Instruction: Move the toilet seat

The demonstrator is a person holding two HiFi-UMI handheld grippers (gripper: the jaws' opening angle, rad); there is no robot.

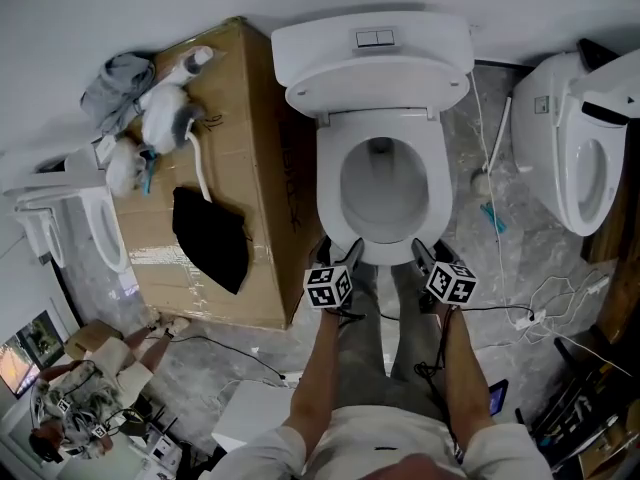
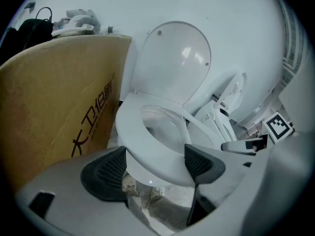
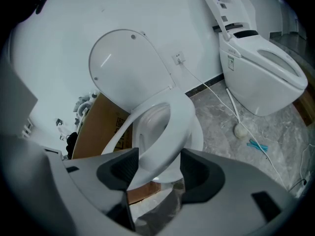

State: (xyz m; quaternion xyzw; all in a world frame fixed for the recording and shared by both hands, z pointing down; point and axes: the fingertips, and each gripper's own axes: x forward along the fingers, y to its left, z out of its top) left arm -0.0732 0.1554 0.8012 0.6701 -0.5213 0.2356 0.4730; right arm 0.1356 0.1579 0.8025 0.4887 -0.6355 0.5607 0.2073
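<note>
Reaching steeply down, arms parallel, left tongs (image 2: pixel 156 165) and right tongs (image 3: pixel 158 168) clenched on toilet seat (image 1: pixel 331 183)

Bright, even, soft light; shadows faint. Small highlights on lid (image 2: pixel 189 53), seat (image 2: pixel 147 156). Both gripper views fisheye: bent edges, black corners. Head view sharp.

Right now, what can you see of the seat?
The seat is a glossy white, plastic-looking oval ring, hinged at the back below the upright lid. It tilts, front edge raised off the bowl. The left gripper and right gripper each clamp its front rim.
</note>
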